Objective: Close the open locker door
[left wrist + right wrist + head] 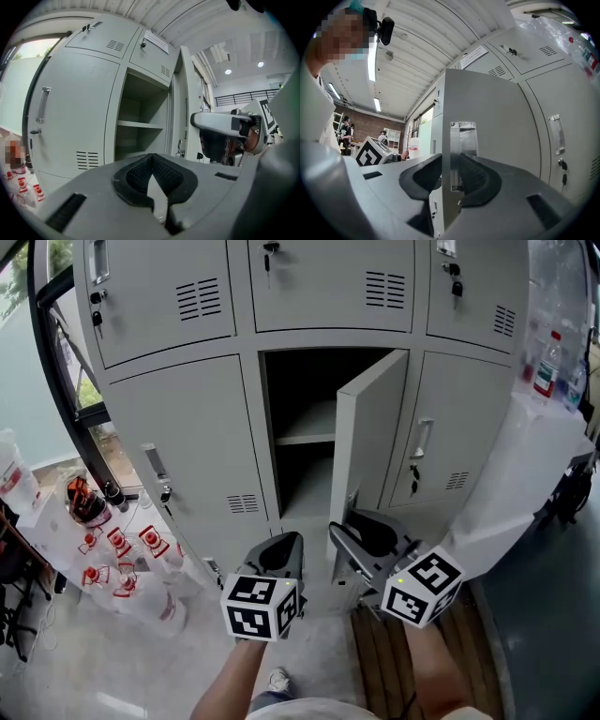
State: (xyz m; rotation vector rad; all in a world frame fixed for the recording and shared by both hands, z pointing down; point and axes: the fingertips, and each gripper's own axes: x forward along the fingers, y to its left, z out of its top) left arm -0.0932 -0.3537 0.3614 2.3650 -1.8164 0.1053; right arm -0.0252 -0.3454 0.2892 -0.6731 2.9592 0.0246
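Locker door (367,442) ajar, edge between fingers of right gripper (451,163)

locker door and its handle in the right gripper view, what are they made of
The open locker door looks like thin sheet steel with matt light-grey paint: a flat panel with a sharp folded edge. Its handle looks like bare polished or chromed metal, bright and mirror-like. Which metal can't be told.
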